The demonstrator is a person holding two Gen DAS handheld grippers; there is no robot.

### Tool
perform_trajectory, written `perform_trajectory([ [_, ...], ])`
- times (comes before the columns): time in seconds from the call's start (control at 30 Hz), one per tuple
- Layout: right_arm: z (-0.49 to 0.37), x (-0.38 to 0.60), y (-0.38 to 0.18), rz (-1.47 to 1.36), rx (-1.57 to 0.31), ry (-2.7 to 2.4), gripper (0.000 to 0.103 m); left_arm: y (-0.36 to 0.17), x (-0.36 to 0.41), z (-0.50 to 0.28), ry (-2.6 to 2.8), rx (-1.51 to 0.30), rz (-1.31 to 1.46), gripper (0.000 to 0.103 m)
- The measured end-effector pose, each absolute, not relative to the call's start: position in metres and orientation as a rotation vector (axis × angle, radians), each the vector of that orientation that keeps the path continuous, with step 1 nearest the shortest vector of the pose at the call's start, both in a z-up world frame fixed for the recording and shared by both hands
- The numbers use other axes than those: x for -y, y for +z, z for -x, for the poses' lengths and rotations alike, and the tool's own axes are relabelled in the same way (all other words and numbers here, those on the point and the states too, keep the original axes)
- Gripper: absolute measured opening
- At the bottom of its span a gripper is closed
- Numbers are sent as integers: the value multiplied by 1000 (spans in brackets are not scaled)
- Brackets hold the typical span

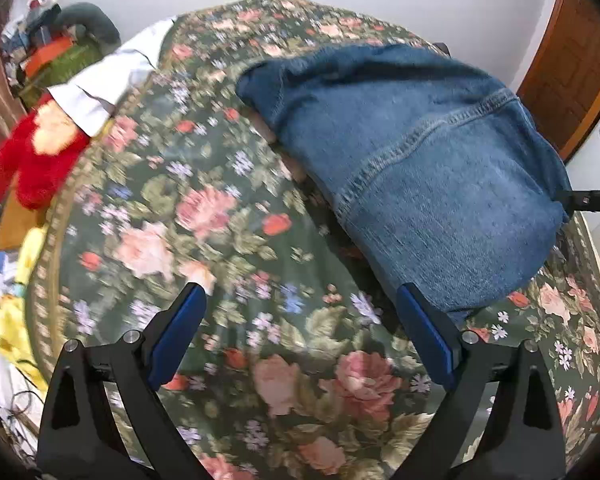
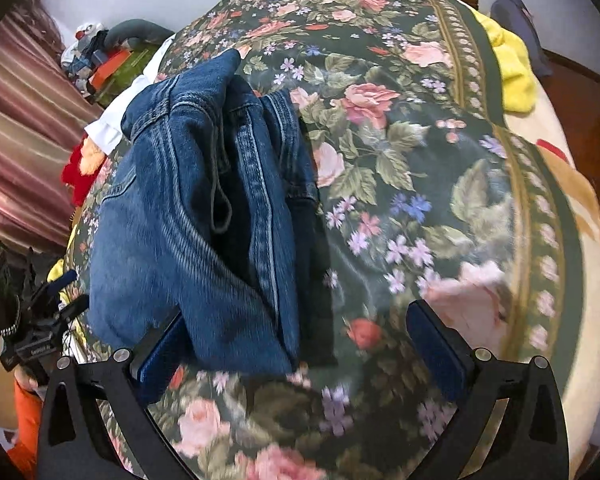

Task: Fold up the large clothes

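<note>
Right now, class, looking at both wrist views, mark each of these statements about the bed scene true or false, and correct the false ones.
1. The denim garment lies on a floral bedspread. True.
2. The left gripper is clamped on the denim. False: its jaws stand wide apart with only bedspread between them; the denim lies beside its right finger.
3. A red plush toy lies at the bed's edge. True.
4. The right gripper is shut. False: its jaws are wide open, with the denim's near edge between them, not gripped.
5. The denim is spread out flat in one layer. False: it is bunched and folded over itself.
</note>
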State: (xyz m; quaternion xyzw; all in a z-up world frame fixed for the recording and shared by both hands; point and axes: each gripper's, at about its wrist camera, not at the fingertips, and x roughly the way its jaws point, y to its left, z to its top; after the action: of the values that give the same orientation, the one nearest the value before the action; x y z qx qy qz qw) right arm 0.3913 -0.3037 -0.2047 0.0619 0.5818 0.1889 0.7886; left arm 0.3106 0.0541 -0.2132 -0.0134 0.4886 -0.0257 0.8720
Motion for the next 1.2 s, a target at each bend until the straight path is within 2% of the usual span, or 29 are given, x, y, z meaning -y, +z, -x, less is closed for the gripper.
perform_trajectory([
  [0.17, -398, 287, -170, -25, -1197, 444, 103, -187, -61, -326, -63, -954, 61, 97],
  [0.3, -425, 265, -161, -51, -1200, 506, 103, -187, -62, -355, -103, -975, 146, 97],
  [0.57, -477, 231, -206, -13, -1354, 572, 103, -230, -60, -409, -247, -1104, 451, 97],
  [0.7, -494, 233, -228, -85, -1427, 662, 103, -254, -70, -426, -307, -1129, 611, 103],
  [1.13, -509, 224, -247, -195, -1396, 734, 103, -300, -68, -452, -424, -1170, 857, 103],
  [1.2, -505, 224, -245, -209, -1388, 715, 100, -301, -65, -452, -438, -1165, 883, 101],
])
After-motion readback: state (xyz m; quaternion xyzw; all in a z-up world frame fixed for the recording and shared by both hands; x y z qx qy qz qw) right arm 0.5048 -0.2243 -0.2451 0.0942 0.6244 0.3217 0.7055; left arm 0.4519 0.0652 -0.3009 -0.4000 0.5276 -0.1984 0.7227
